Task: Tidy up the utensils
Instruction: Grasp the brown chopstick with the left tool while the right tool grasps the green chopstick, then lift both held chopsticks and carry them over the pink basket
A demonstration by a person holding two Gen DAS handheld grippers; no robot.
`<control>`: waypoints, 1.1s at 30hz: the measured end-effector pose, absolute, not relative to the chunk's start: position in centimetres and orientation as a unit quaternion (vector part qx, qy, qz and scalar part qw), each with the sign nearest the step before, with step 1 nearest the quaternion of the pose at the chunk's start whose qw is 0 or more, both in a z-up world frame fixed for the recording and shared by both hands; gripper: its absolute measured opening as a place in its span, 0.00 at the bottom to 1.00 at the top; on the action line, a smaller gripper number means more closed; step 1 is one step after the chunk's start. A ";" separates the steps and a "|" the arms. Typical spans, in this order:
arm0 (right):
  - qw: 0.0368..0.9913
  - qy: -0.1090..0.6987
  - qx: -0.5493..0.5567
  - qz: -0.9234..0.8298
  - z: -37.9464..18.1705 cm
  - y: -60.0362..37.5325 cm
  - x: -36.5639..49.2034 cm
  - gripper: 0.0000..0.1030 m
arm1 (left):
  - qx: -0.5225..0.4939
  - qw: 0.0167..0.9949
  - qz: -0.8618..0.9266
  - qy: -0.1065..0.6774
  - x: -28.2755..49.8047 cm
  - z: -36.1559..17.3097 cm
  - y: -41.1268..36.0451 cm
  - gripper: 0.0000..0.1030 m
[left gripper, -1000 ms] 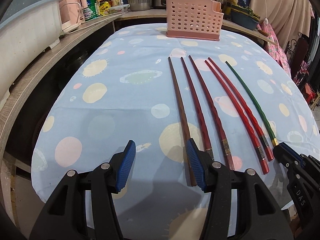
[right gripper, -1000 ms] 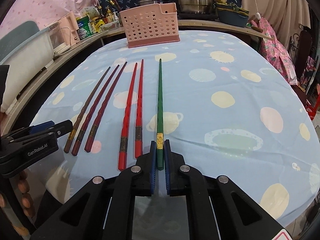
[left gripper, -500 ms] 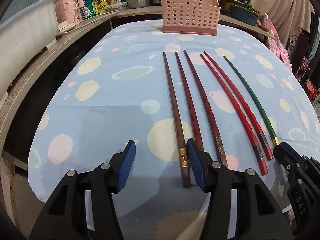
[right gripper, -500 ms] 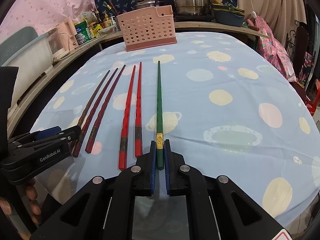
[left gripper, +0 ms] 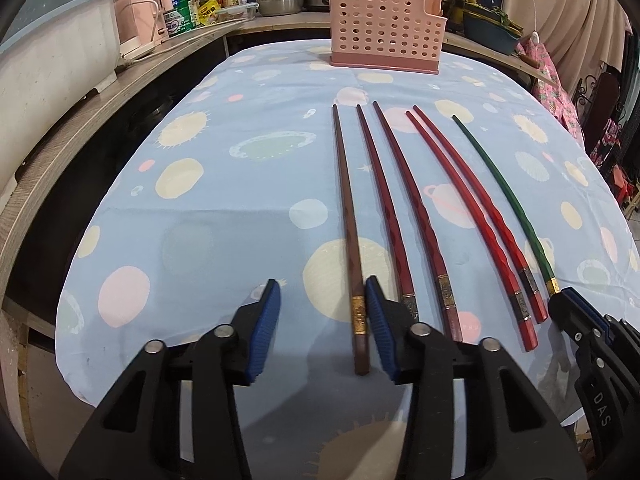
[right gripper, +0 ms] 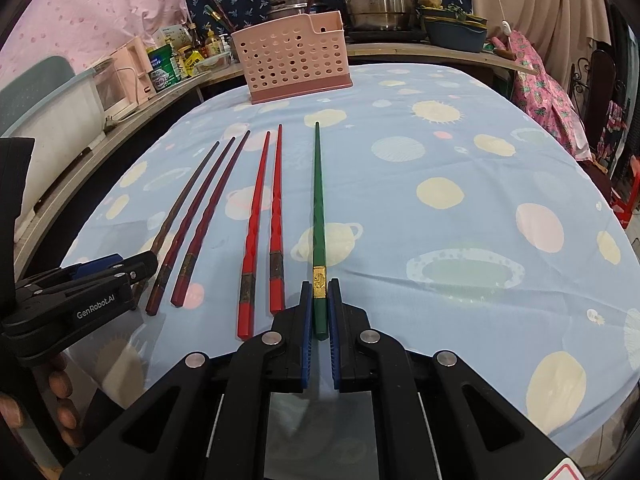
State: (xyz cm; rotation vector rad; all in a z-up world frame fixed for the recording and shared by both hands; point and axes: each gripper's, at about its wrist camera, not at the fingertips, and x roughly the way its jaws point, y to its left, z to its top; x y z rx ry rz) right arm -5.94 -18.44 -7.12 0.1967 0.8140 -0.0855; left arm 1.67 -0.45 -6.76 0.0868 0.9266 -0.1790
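Note:
Several chopsticks lie side by side on the blue patterned tablecloth (left gripper: 224, 216): a brown one (left gripper: 347, 216), two dark red ones (left gripper: 404, 200), two bright red ones (right gripper: 266, 216) and a green one (right gripper: 319, 200). My left gripper (left gripper: 322, 304) is open, with the brown chopstick's thick end between its fingers, close to the right finger. My right gripper (right gripper: 320, 300) is shut on the green chopstick's thick end, just behind its gold band. A pink perforated utensil basket (left gripper: 384, 36) stands at the table's far edge; it also shows in the right wrist view (right gripper: 292, 64).
A wooden counter (left gripper: 80, 120) runs along the left with a white tub (left gripper: 52, 60), a pink appliance and bottles. Steel pots (right gripper: 376, 0) and a blue basin stand behind the basket. Pink cloth hangs at the right.
My left gripper has moved forward along the table, so the brown chopstick's end now lies between its open fingers. My right gripper stays shut on the green chopstick.

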 end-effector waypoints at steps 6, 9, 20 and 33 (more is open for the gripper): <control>0.912 0.396 0.094 -0.046 -7.0 -18.3 -6.0 0.07 | 0.043 0.889 -0.092 0.447 1.7 -6.7 -0.3 0.18; 0.912 0.395 0.097 -0.045 -7.0 -18.4 -6.0 0.07 | 0.044 0.888 -0.096 0.448 1.8 -6.6 -0.5 0.10; 0.913 0.393 0.103 -0.031 -7.1 -18.9 -6.2 0.07 | 0.031 0.891 -0.094 0.444 1.6 -6.7 -0.5 0.08; 0.911 0.397 0.110 -0.012 -7.0 -19.5 -6.7 0.07 | -0.007 0.891 -0.107 0.441 1.7 -6.7 0.3 0.07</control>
